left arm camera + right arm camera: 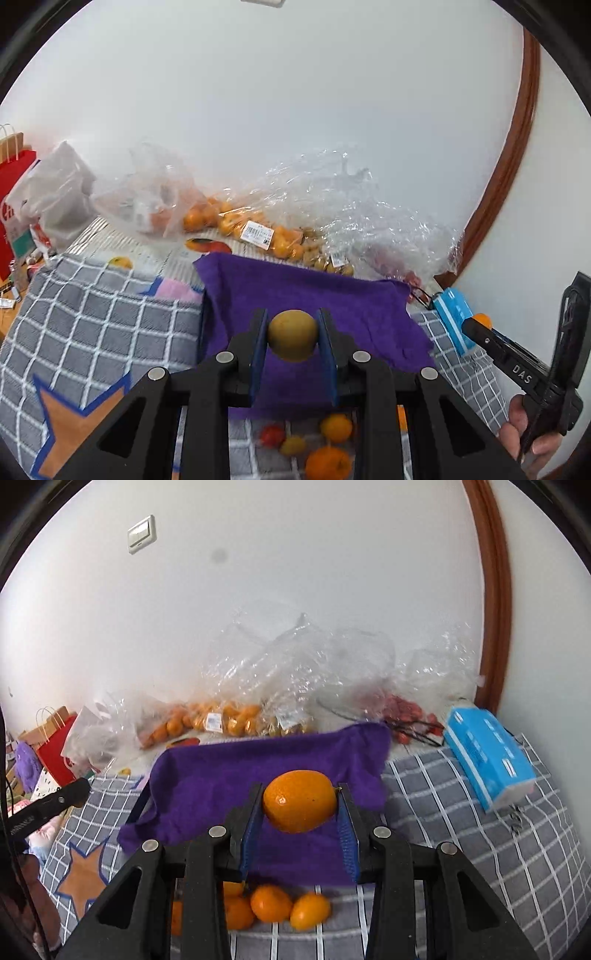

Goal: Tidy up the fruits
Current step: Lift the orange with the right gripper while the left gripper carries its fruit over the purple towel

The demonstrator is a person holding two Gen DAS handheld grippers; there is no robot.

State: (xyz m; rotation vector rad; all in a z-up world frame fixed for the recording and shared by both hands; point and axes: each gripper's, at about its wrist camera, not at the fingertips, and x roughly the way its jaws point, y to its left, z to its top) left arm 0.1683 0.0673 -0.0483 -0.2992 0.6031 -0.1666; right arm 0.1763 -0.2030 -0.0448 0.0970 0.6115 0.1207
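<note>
Right now my left gripper (292,334) pinches a small brown-green fruit (292,335) above the purple cloth (314,295), and my right gripper (300,802) pinches an orange (300,800) over that same cloth. Loose oranges (271,902) and a little red fruit (272,435) lie on the gray checked blanket (461,830) just under my grippers. Behind the cloth, crinkly plastic bags (332,206) of oranges crowd the wall, and a blue tissue pack (487,755) sits on the right.
</note>
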